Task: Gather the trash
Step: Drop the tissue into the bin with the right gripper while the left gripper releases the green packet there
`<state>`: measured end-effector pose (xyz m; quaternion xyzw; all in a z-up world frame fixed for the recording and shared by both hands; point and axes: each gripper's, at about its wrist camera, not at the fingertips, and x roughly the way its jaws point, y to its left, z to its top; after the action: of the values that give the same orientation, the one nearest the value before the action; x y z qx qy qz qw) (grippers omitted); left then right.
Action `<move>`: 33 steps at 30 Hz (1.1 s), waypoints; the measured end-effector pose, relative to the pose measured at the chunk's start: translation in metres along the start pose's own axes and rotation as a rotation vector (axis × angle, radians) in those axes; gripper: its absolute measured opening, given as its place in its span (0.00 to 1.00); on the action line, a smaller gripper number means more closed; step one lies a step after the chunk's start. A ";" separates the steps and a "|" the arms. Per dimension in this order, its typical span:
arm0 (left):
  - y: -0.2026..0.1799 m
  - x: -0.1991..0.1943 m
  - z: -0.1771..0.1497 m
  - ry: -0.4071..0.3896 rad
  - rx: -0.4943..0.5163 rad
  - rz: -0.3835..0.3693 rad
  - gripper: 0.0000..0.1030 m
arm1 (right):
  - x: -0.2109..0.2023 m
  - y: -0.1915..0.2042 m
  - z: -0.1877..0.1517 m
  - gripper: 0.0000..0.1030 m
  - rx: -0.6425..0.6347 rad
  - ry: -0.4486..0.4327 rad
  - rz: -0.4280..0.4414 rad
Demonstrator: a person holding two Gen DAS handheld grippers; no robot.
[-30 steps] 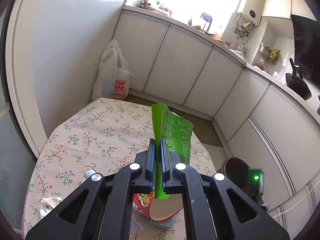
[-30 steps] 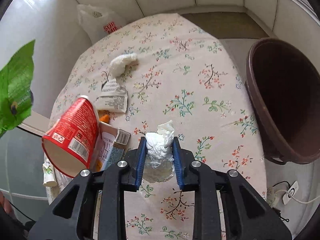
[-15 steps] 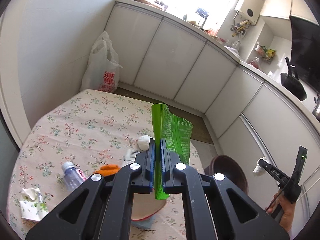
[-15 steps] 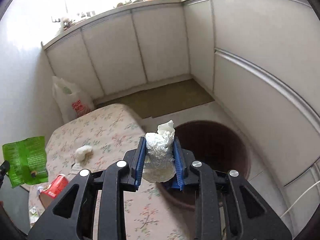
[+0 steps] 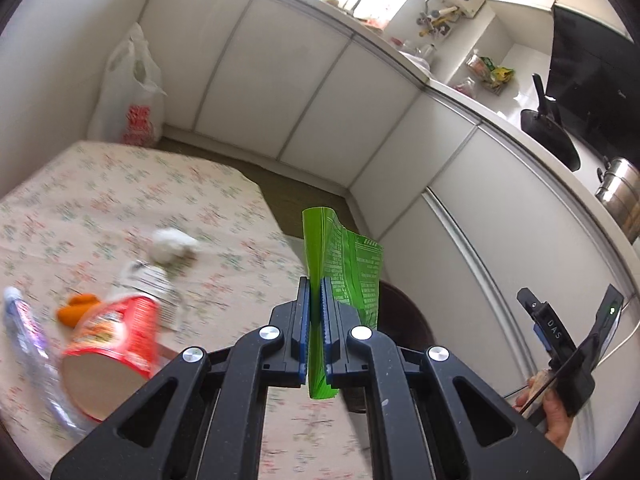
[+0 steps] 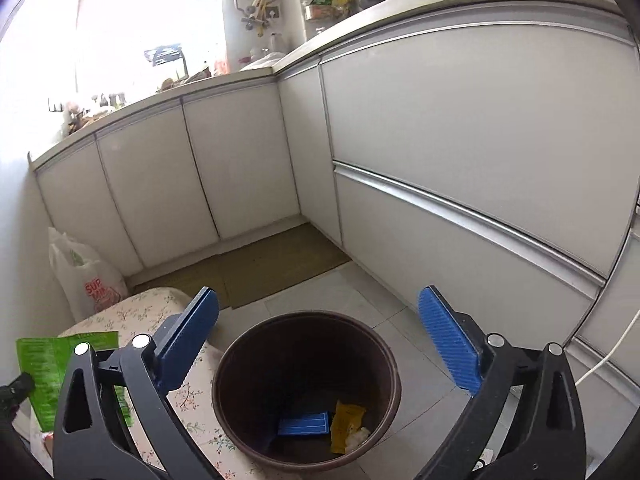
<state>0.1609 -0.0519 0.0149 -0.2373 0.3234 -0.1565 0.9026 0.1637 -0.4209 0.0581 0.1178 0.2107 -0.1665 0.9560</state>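
Note:
My left gripper [image 5: 316, 300] is shut on a green snack wrapper [image 5: 348, 268] and holds it above the table's right edge; the wrapper also shows in the right wrist view [image 6: 48, 372]. My right gripper [image 6: 320, 344] is wide open and empty above the brown trash bin [image 6: 240, 360]. Inside the bin lie a blue packet [image 6: 304, 424], a yellow wrapper [image 6: 346, 420] and a white crumpled tissue [image 6: 358, 436]. The bin's rim shows behind the left fingers [image 5: 412, 316]. The right gripper shows at the lower right of the left wrist view [image 5: 568, 328].
On the floral table [image 5: 100, 208] lie a red cup [image 5: 116, 344] on its side, a plastic bottle [image 5: 28, 352], an orange scrap [image 5: 76, 308], a torn paper [image 5: 148, 284] and a white tissue ball [image 5: 172, 244]. A white shopping bag [image 5: 128, 92] stands by the cabinets [image 6: 480, 160].
My right gripper swung over the bin and opened; the crumpled tissue left it and lies in the bin. My left gripper moved right toward the bin with the green wrapper.

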 end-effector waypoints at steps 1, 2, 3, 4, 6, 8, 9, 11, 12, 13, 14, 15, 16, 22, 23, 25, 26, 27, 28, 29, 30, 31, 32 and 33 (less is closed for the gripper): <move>-0.006 0.008 -0.002 0.017 -0.013 -0.015 0.05 | -0.001 -0.003 0.001 0.93 0.012 -0.011 -0.013; -0.012 0.016 -0.003 0.034 -0.021 -0.027 0.05 | -0.003 -0.008 0.002 0.93 0.027 -0.020 -0.023; -0.019 0.024 -0.005 0.049 -0.027 -0.035 0.05 | -0.004 -0.011 0.003 0.93 0.043 -0.025 -0.031; -0.026 0.033 -0.005 0.064 -0.033 -0.045 0.05 | -0.005 -0.015 0.004 0.93 0.058 -0.027 -0.036; -0.039 0.048 -0.007 0.090 -0.042 -0.061 0.05 | -0.005 -0.023 0.006 0.93 0.078 -0.027 -0.039; -0.050 0.061 -0.007 0.114 -0.047 -0.073 0.05 | -0.007 -0.029 0.004 0.93 0.082 -0.037 -0.055; -0.057 0.070 -0.008 0.128 -0.046 -0.079 0.05 | -0.007 -0.033 0.005 0.93 0.082 -0.041 -0.062; -0.068 0.082 -0.009 0.148 -0.037 -0.081 0.05 | -0.007 -0.038 0.005 0.93 0.097 -0.035 -0.064; -0.074 0.090 -0.010 0.162 -0.033 -0.083 0.05 | -0.006 -0.041 0.005 0.93 0.112 -0.027 -0.061; -0.078 0.097 -0.012 0.175 -0.031 -0.084 0.05 | -0.006 -0.046 0.005 0.93 0.125 -0.020 -0.059; -0.082 0.104 -0.013 0.188 -0.029 -0.086 0.05 | -0.005 -0.049 0.005 0.93 0.136 -0.014 -0.057; -0.086 0.111 -0.015 0.204 -0.029 -0.088 0.06 | -0.004 -0.051 0.005 0.93 0.145 -0.009 -0.060; -0.089 0.119 -0.017 0.224 -0.035 -0.093 0.07 | -0.004 -0.053 0.005 0.93 0.149 -0.008 -0.062; -0.092 0.148 -0.026 0.320 -0.097 -0.095 0.37 | -0.002 -0.057 0.004 0.93 0.169 -0.002 -0.066; -0.091 0.147 -0.028 0.317 -0.096 -0.089 0.42 | -0.002 -0.058 0.004 0.93 0.167 0.000 -0.068; -0.089 0.144 -0.030 0.308 -0.084 -0.073 0.52 | 0.000 -0.057 0.005 0.93 0.162 0.007 -0.069; -0.088 0.141 -0.030 0.306 -0.072 -0.060 0.55 | 0.000 -0.055 0.003 0.93 0.160 0.012 -0.068; -0.088 0.139 -0.030 0.302 -0.060 -0.041 0.62 | 0.001 -0.053 0.002 0.93 0.154 0.021 -0.064; -0.086 0.134 -0.030 0.291 -0.040 -0.006 0.68 | 0.003 -0.051 0.002 0.93 0.144 0.033 -0.059; -0.085 0.129 -0.031 0.277 -0.021 0.021 0.71 | 0.005 -0.047 0.001 0.93 0.130 0.046 -0.053; -0.084 0.121 -0.031 0.257 0.010 0.047 0.75 | 0.008 -0.041 -0.001 0.93 0.109 0.062 -0.047; -0.084 0.115 -0.029 0.243 0.035 0.065 0.77 | 0.010 -0.036 -0.002 0.93 0.090 0.078 -0.040; -0.082 0.108 -0.029 0.227 0.061 0.085 0.77 | 0.012 -0.030 -0.004 0.93 0.069 0.094 -0.030; -0.080 0.100 -0.028 0.212 0.087 0.108 0.77 | 0.015 -0.023 -0.006 0.93 0.046 0.111 -0.018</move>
<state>0.2061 -0.1719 -0.0129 -0.1622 0.4221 -0.1460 0.8799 0.1652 -0.4444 0.0424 0.1467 0.2607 -0.1731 0.9384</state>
